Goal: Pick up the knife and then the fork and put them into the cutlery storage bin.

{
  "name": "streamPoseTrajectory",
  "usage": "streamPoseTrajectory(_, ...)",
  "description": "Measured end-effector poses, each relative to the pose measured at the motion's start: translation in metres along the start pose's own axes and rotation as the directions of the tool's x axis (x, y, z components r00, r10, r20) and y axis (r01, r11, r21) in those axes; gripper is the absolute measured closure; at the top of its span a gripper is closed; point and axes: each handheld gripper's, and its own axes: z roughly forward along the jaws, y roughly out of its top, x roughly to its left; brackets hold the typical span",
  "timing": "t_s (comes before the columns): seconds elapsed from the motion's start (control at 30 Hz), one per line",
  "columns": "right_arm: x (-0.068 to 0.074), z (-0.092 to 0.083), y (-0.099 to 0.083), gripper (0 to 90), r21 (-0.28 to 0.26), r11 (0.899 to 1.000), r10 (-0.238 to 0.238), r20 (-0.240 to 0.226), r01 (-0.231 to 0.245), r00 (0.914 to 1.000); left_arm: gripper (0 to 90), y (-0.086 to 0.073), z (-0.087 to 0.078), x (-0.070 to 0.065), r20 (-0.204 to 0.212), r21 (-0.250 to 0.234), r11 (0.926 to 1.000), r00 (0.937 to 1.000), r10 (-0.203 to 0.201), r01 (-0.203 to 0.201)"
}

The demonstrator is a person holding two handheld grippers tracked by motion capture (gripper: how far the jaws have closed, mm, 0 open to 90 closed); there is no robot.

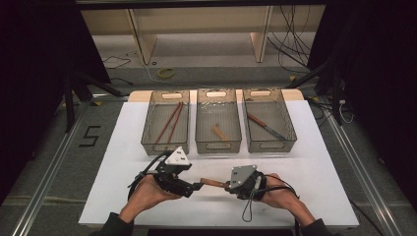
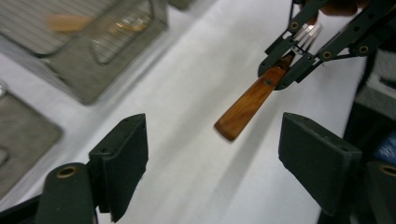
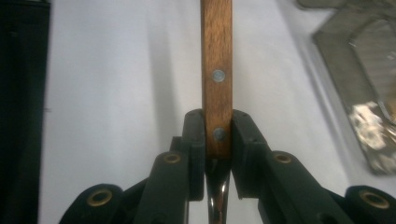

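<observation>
So the fork (image 2: 261,95) is up off the bench (image 1: 314,191) right now, clamped by the right gripper (image 3: 218,140) – its jaws are squeezed onto the wooden handle right where it meets the metal neck. The handle's long axis runs straight across toward the left gripper (image 2: 212,163), free end pointing into the gap between its jaws, which stand wide apart and touch nothing. So the left one is lined up with the handle end but just short of it – looks like a handover, going by the geometry. Three mesh trays (image 1: 218,120) sit further back on the bench with other cutlery in them. The tines are mostly hidden behind the right gripper's linkage, and the nearest tray is blurry, so can't say what's in it.
</observation>
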Motion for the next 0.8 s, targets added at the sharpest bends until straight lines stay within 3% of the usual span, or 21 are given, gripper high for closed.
streamPoseTrajectory(0.27,-0.021,-0.011,-0.013,78.0,-0.02,0.994,0.106,0.074,-0.105,0.9916,19.0,-0.02,-0.003,0.011,-0.05,-0.087,0.9945,0.9968,-0.063,0.058)
streamPoseTrajectory(0.5,-0.038,-0.022,-0.02,78.0,-0.048,0.982,0.189,0.122,-0.184,0.9744,19.1,-0.038,-0.007,0.024,-0.064,-0.155,0.9809,0.9896,-0.129,0.117)
streamPoseTrajectory(0.63,-0.052,-0.032,-0.023,78.0,-0.08,0.969,0.244,0.148,-0.234,0.9585,19.1,-0.045,-0.009,0.029,-0.07,-0.176,0.9756,0.9869,-0.146,0.131)
streamPoseTrajectory(0.8,-0.071,-0.044,-0.025,78.0,-0.118,0.946,0.319,0.176,-0.302,0.9312,19.1,-0.055,-0.01,0.033,-0.084,-0.199,0.9709,0.9849,-0.152,0.133)
